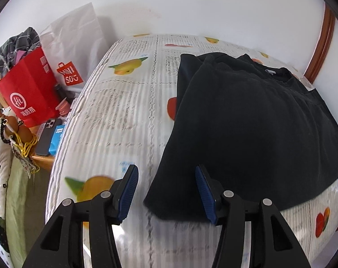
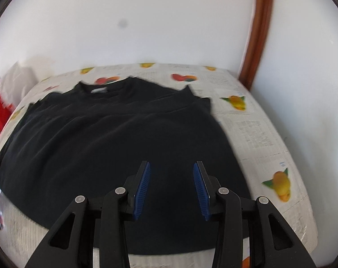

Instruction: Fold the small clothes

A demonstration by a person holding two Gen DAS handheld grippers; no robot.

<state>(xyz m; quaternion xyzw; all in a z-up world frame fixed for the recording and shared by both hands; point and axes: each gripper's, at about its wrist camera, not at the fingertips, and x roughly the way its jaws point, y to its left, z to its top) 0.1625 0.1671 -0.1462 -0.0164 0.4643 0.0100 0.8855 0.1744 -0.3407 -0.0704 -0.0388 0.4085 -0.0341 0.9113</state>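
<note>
A black t-shirt [image 1: 253, 120] lies flat on a table covered with a fruit-print cloth [image 1: 124, 102], collar toward the wall. My left gripper [image 1: 166, 178] is open and empty, over the shirt's near left hem corner. In the right wrist view the same black t-shirt [image 2: 106, 138] fills the middle of the fruit-print cloth [image 2: 258, 134], with its sleeves folded in. My right gripper [image 2: 171, 174] is open and empty, above the shirt's lower right part near the hem.
Left of the table stand a red paper bag [image 1: 28, 89] and a white Miniso bag [image 1: 72, 44], with a phone [image 1: 46, 134] and small items on a wooden stand. A white wall is behind, with a brown wooden frame [image 2: 258, 33] at the right.
</note>
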